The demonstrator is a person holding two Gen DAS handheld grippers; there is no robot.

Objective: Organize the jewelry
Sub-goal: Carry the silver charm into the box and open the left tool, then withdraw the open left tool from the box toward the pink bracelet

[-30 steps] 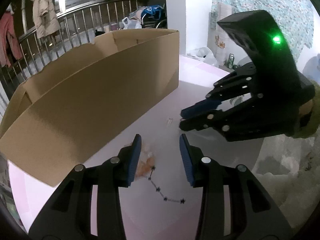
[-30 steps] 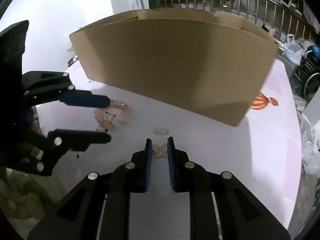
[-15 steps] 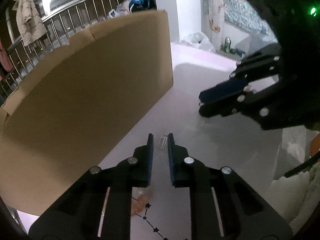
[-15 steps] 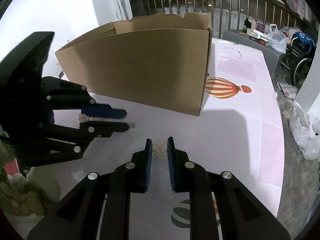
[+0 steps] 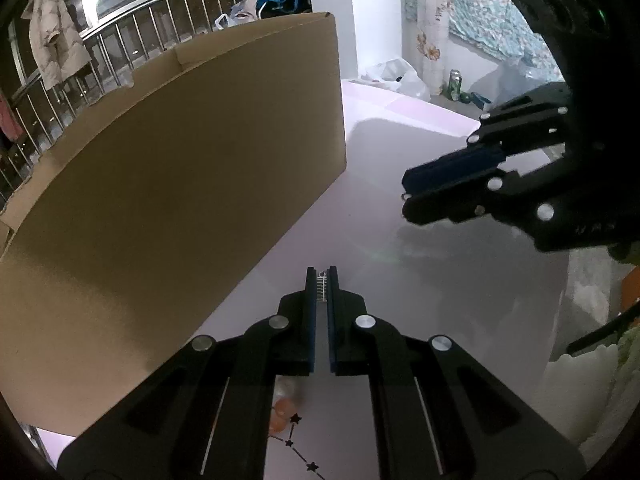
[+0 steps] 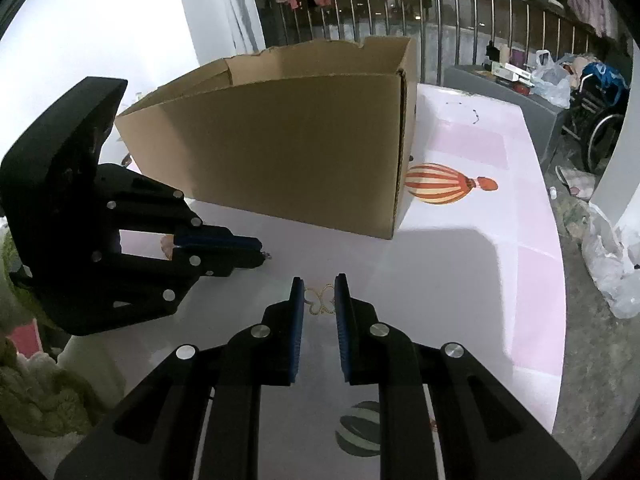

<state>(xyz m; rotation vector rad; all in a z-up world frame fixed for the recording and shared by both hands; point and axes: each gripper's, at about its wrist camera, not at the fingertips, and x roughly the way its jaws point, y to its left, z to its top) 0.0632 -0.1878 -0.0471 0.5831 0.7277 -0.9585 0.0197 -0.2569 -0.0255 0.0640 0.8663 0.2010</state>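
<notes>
In the left wrist view my left gripper (image 5: 321,272) is shut on a small silver ribbed trinket (image 5: 321,286) pinched between its blue pads. The same gripper (image 6: 259,252) shows at the left of the right wrist view, with the trinket's tip (image 6: 267,256) poking out. My right gripper (image 6: 319,280) is shut on a gold butterfly-shaped ornament (image 6: 320,300) held just above the table. It also appears on the right (image 5: 404,196) of the left wrist view, near the left one. An open cardboard box (image 6: 280,148) stands just beyond both grippers.
An orange trinket (image 5: 279,416) and a black star chain (image 5: 298,438) lie on the pale pink table (image 6: 480,280) under my left gripper. The table has balloon prints (image 6: 440,188). A thin chain (image 6: 474,114) lies far right of the box. A railing and clutter stand beyond.
My left gripper moved forward past the orange trinket and star chain and closed on the small silver trinket. The right gripper, still holding the butterfly, drifted toward the box's right end.
</notes>
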